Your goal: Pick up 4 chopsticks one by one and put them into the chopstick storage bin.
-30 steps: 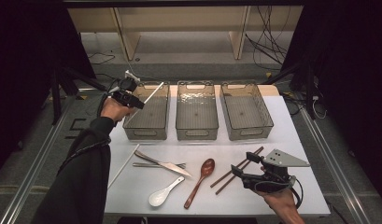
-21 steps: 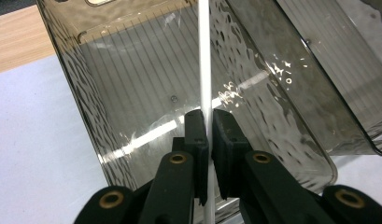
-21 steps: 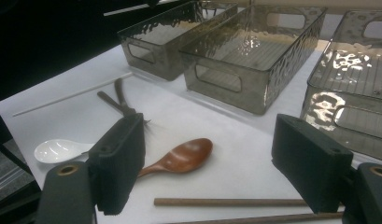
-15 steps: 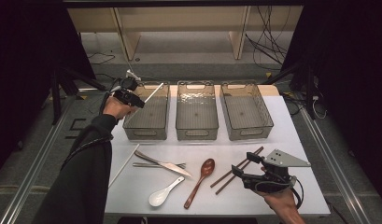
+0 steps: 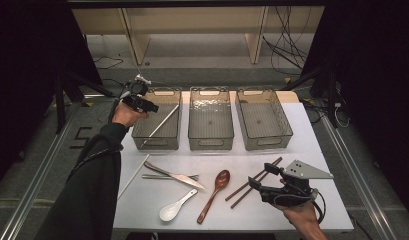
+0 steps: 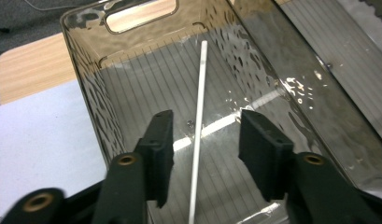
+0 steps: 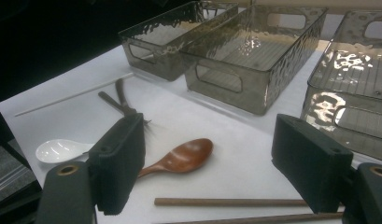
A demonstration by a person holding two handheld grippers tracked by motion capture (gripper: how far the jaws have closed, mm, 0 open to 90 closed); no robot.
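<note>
A wooden spoon [image 5: 212,194], white ceramic spoon [image 5: 175,207], knife [image 5: 173,174] and fork [image 5: 167,177] lie near two empty bins [image 5: 211,121].

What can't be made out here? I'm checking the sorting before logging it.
- White chopstick in the left bin: left gripper view, near end cut off by the bottom edge between the just-opened jaws.
- Brown chopsticks: right gripper view, far ends hidden behind the right jaw.
- Fork: high view, crossed by the knife.
</note>
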